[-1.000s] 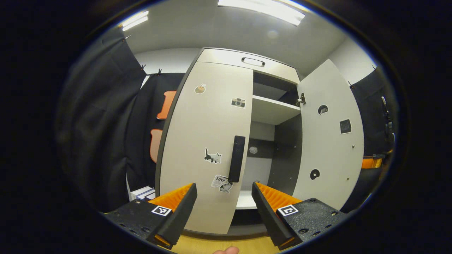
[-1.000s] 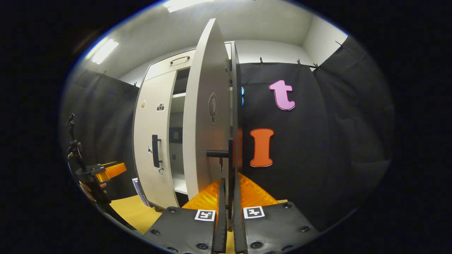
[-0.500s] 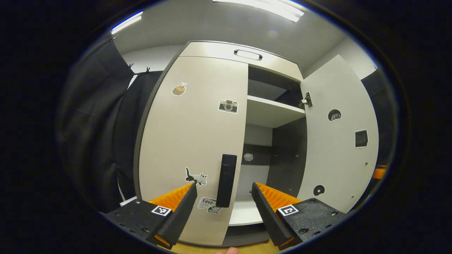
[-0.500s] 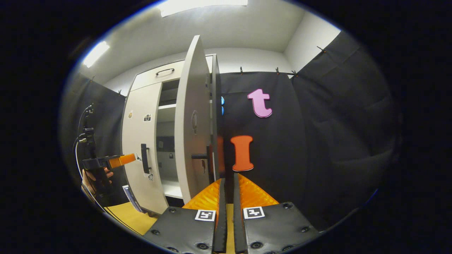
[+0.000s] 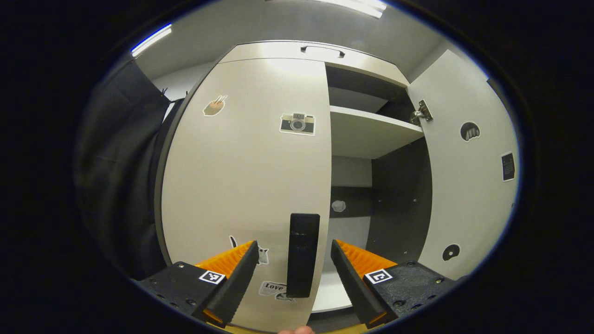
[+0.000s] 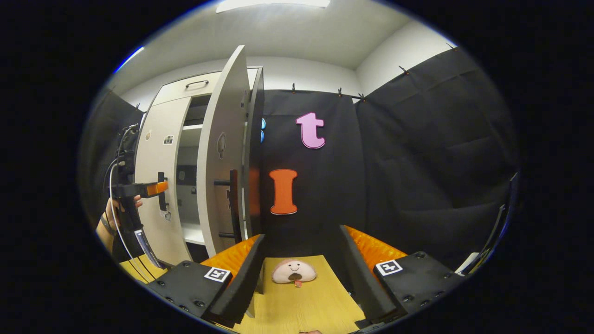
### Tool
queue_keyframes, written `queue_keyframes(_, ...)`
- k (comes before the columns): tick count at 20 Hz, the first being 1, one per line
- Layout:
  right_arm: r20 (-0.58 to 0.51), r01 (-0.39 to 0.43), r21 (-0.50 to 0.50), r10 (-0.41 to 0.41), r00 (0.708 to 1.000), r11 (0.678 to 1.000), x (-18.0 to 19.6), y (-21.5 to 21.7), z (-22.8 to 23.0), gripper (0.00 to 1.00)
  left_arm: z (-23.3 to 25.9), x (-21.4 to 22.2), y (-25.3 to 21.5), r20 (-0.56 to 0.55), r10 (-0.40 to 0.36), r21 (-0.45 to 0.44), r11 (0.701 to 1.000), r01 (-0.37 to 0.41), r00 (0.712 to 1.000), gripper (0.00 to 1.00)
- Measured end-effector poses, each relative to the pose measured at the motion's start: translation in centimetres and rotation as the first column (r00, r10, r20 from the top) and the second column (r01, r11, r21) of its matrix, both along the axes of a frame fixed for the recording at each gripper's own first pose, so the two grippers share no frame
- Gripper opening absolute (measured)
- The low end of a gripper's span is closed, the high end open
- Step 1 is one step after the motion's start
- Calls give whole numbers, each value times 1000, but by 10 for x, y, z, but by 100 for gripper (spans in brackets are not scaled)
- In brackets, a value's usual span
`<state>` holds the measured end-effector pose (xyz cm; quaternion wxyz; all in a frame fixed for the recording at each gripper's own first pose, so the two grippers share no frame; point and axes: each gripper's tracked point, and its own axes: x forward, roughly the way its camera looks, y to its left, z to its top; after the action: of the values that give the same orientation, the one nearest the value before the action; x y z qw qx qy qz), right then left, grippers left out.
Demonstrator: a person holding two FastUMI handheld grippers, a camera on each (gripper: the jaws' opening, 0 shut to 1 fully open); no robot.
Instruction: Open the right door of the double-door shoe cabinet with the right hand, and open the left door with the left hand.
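Up close: left gripper spread wide, black handle of the closed left door between the fingers, contact not discernible. Right door swung fully open, white shelf and dark interior exposed. Right gripper spread too, holding nothing, off the right door's handle, above yellow floor with pink plush toy. Hand gripping left tool at far left.
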<state>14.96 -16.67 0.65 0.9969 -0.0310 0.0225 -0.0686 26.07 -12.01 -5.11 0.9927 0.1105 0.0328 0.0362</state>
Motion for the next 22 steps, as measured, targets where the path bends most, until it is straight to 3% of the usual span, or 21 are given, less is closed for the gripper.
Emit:
queue_keyframes(5, -26, 37, -52, -39, 999, 998, -5, -11, -6, 97, -10, 13, 11, -3, 56, -17, 998, -56, 998, 90)
queue_keyframes(7, -30, 41, -57, -42, 999, 998, -4, -12, -8, 97, -11, 12, 8, -9, 32, -15, 999, -32, 999, 74)
queue_keyframes(8, -33, 39, -51, -41, 999, 998, -4, -12, -9, 97, -16, 12, -9, -34, -46, -38, 998, 45, 998, 67)
queue_keyframes(9, -34, 35, -42, -37, 999, 998, -4, -11, -9, 100, -16, 7, -8, -42, -27, -9, 1000, 27, 999, 47)
queue_keyframes(10, -37, 32, -37, -33, 999, 999, -5, -9, -11, 97, -18, 15, -7, -54, -30, 21, 999, 32, 998, 27)
queue_keyframes(15, -38, 6, -30, -7, 999, 1000, -4, 2, -14, 97, -17, 10, -6, -85, -52, -1, 999, 52, 995, 23)
queue_keyframes(16, -36, 10, -28, -11, 999, 1000, -4, 2, -14, 93, -16, 6, -5, -90, -60, 2, 998, 60, 994, 23)
queue_keyframes(17, -32, 12, -27, -13, 999, 1000, -2, 2, -12, 97, -16, 4, -5, -96, -72, 2, 997, 72, 993, 23)
queue_keyframes(22, -49, 0, -26, -1, 999, 1000, -9, 15, -18, 97, -14, -9, 0, -117, -148, 41, 987, 154, 982, 22)
